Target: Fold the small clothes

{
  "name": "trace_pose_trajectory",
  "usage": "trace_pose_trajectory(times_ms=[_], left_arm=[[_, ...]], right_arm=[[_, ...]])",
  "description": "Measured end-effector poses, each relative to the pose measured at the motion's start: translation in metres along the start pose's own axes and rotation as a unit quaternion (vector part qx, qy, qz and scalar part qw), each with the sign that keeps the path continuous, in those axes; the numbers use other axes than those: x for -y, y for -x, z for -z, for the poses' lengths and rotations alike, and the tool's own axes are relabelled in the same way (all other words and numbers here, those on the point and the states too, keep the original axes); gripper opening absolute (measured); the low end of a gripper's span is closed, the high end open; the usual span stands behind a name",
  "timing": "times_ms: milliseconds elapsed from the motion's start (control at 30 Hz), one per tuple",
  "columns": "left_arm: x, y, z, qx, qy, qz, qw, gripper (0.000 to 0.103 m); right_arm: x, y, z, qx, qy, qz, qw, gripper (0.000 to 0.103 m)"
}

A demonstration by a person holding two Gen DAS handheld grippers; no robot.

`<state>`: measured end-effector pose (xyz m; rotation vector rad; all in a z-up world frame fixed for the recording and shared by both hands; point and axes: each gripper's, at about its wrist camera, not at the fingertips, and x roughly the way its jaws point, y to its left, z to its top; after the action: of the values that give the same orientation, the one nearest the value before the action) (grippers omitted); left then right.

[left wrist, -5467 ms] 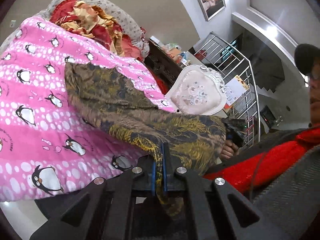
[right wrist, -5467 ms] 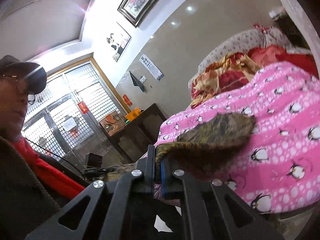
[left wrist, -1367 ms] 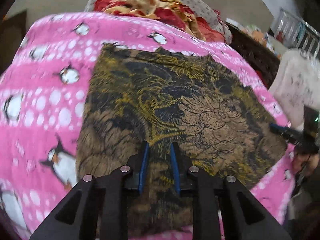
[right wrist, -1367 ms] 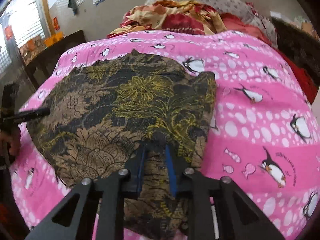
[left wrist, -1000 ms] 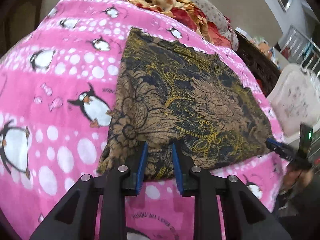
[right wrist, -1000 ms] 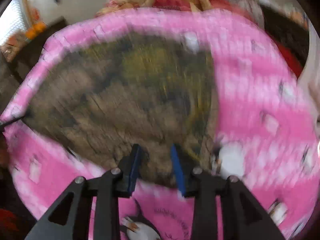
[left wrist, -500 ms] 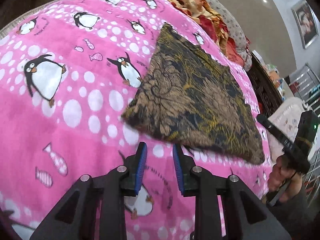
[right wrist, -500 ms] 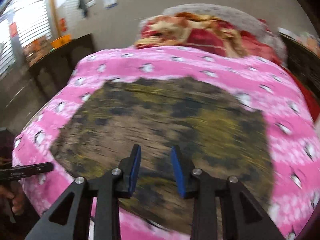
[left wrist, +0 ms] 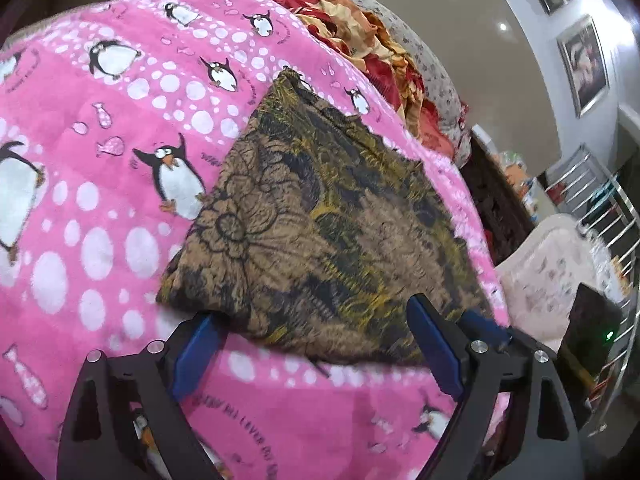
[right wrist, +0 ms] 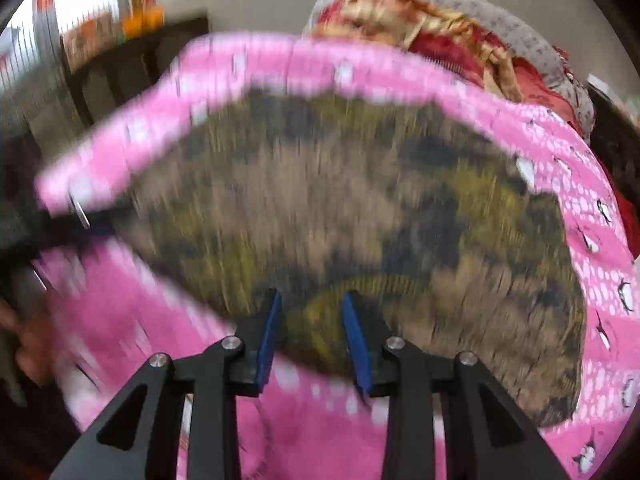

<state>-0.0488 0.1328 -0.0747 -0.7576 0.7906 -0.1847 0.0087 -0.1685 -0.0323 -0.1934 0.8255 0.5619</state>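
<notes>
A folded brown and gold patterned garment (left wrist: 328, 224) lies flat on a pink penguin blanket (left wrist: 100, 152). My left gripper (left wrist: 316, 344) is wide open and empty, its blue pads spread at the garment's near edge. In the blurred right wrist view, the garment (right wrist: 360, 208) fills the middle. My right gripper (right wrist: 312, 324) is open and empty, its pads over the garment's near edge. The right gripper's blue tip also shows in the left wrist view (left wrist: 480, 326) at the garment's right corner.
A red and gold bundle of cloth (left wrist: 368, 36) lies at the blanket's far end. A dark wooden cabinet (left wrist: 496, 204) and a white chair back (left wrist: 560, 276) stand to the right. A metal stair railing (left wrist: 600, 196) is beyond them.
Both grippers let go of the garment, which now lies folded on the blanket. The left gripper has opened much wider and moved back toward the garment's near edge. The right gripper is moving fast.
</notes>
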Motion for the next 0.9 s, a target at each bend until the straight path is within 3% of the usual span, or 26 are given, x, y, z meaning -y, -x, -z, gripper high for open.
trace_pose_trajectory(times_ms=[67,133,233,267,333,433,567,667,767,800,867,900], left_arm=[[-0.005,-0.002,-0.007,0.007,0.025,0.030,0.9992,0.072],[-0.012,-0.003,-0.011,0.012,0.051,0.043,0.9977,0.071],[-0.021,-0.002,-0.010,0.015,0.065,0.035,0.9972,0.057],[-0.023,0.000,-0.008,0.015,0.066,0.028,0.9973,0.048],[-0.029,0.003,-0.005,0.018,0.075,0.021,0.9968,0.034],[-0.041,0.004,-0.007,0.019,0.105,0.014,0.9942,0.019],[-0.028,-0.002,-0.003,0.015,0.093,0.002,0.9955,0.022],[-0.010,-0.020,0.005,-0.037,0.067,0.046,0.9960,0.024],[-0.012,-0.023,0.000,-0.047,0.074,0.064,0.9941,0.024],[-0.020,-0.019,-0.008,-0.039,0.088,0.059,0.9935,0.023],[-0.046,-0.002,-0.021,0.023,0.137,0.034,0.9897,0.023],[-0.053,-0.002,-0.022,0.026,0.154,0.040,0.9869,0.022]], right_arm=[[0.006,0.008,-0.017,0.040,0.001,0.018,0.999,0.035],[0.012,-0.004,-0.036,0.041,-0.001,0.031,0.999,0.035],[0.026,-0.030,-0.049,0.036,-0.023,0.046,0.998,0.035],[0.028,-0.042,-0.050,0.028,-0.027,0.045,0.998,0.037],[0.038,-0.070,-0.037,-0.007,-0.051,0.038,0.998,0.041],[0.035,-0.069,-0.021,0.035,-0.058,0.030,0.997,0.048],[0.029,-0.071,-0.020,0.033,-0.043,0.030,0.998,0.057],[0.027,-0.070,-0.019,0.034,-0.041,0.031,0.998,0.058],[0.028,-0.070,-0.019,0.034,-0.041,0.031,0.998,0.058],[0.028,-0.070,-0.019,0.034,-0.041,0.031,0.998,0.058],[0.027,-0.071,-0.019,0.034,-0.040,0.032,0.998,0.058],[0.027,-0.071,-0.019,0.034,-0.040,0.033,0.998,0.059]])
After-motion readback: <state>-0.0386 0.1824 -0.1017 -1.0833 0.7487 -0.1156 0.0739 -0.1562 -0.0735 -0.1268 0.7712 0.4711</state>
